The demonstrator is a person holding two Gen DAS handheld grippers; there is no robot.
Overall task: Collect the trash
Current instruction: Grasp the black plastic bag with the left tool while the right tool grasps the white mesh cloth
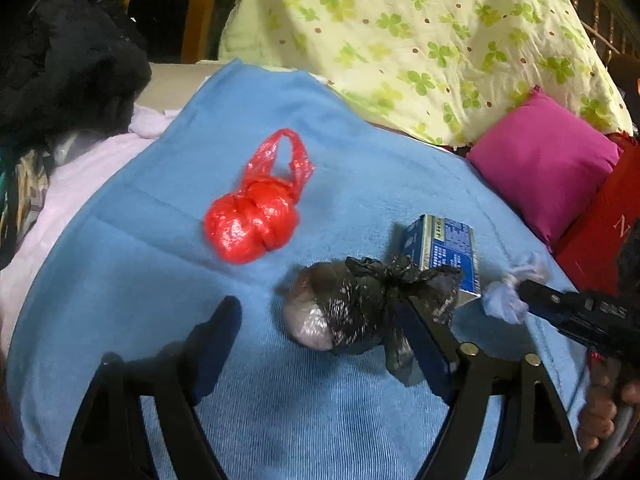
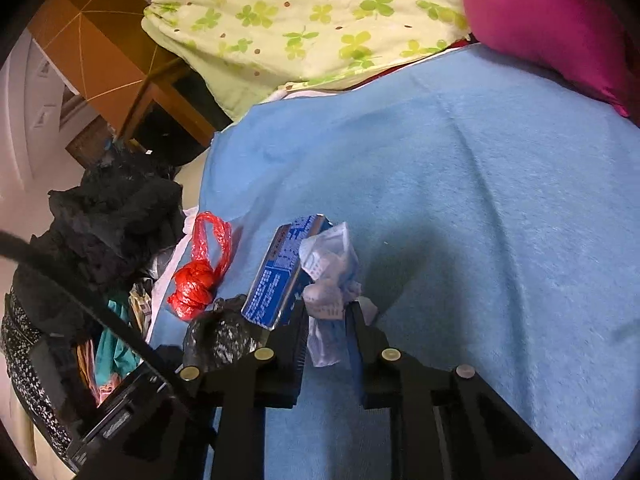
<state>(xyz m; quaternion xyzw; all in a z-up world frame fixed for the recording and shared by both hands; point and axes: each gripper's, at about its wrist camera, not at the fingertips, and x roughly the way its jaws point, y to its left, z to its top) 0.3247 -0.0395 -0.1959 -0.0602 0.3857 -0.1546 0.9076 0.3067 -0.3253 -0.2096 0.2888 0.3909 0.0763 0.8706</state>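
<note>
On the blue blanket [image 1: 152,264] lie a knotted red plastic bag [image 1: 252,220] [image 2: 196,284], a knotted black plastic bag [image 1: 348,312] [image 2: 220,336] and a small blue printed box [image 1: 444,248] [image 2: 280,276]. My left gripper [image 1: 316,308] is open with the black bag between its fingers, close against the right finger [image 1: 420,332]; the left finger stands clear of it. My right gripper [image 2: 330,320] [image 1: 524,292] is shut on a crumpled white paper [image 2: 328,276] [image 1: 504,300], right beside the blue box.
A green clover quilt [image 1: 400,40] is heaped at the back, with a pink pillow [image 1: 548,168] and a red box [image 1: 600,220] on the right. Black clothing [image 1: 72,68] [image 2: 120,216] is piled at the blanket's left edge. A person's hand [image 1: 600,412] holds the right gripper.
</note>
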